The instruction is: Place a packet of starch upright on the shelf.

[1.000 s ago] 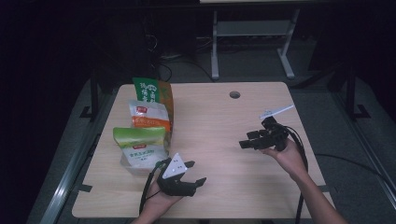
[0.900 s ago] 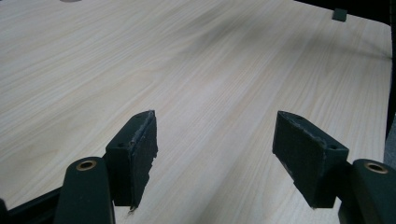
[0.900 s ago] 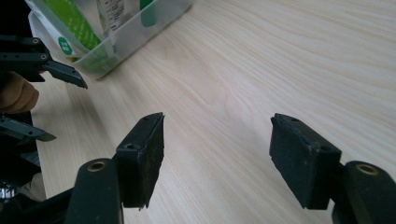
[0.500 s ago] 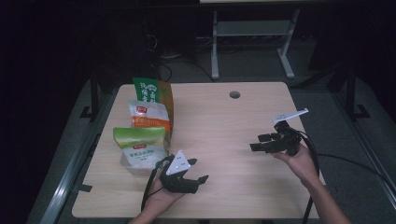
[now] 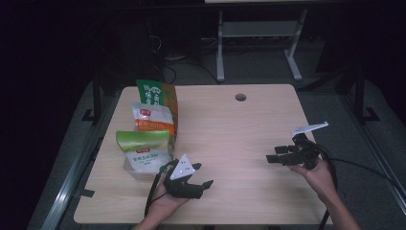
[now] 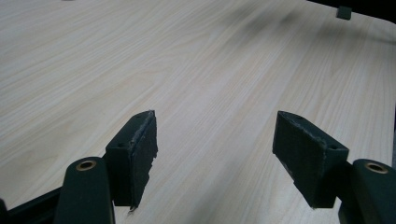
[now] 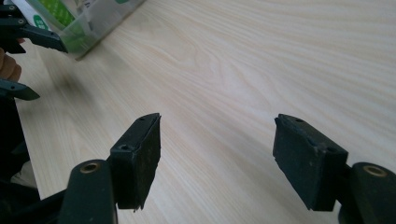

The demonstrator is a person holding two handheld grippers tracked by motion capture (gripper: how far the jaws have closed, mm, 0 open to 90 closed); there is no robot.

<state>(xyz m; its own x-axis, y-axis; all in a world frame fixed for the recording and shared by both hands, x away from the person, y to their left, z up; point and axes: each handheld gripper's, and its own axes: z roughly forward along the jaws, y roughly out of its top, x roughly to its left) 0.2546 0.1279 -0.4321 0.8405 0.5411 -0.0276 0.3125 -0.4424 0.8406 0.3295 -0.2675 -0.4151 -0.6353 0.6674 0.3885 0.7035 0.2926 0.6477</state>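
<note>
We've got both grippers, left (image 5: 200,175) and right (image 5: 274,154), jaws spread and empty over the pale woodgrain surface (image 5: 230,129); crinkly bags (image 5: 148,129) line its left edge.

Bare surface (image 5: 239,139) stretches wide through the middle, right and far side. Three snack bags (image 5: 152,125) stacked along the left edge block passage there.
</note>
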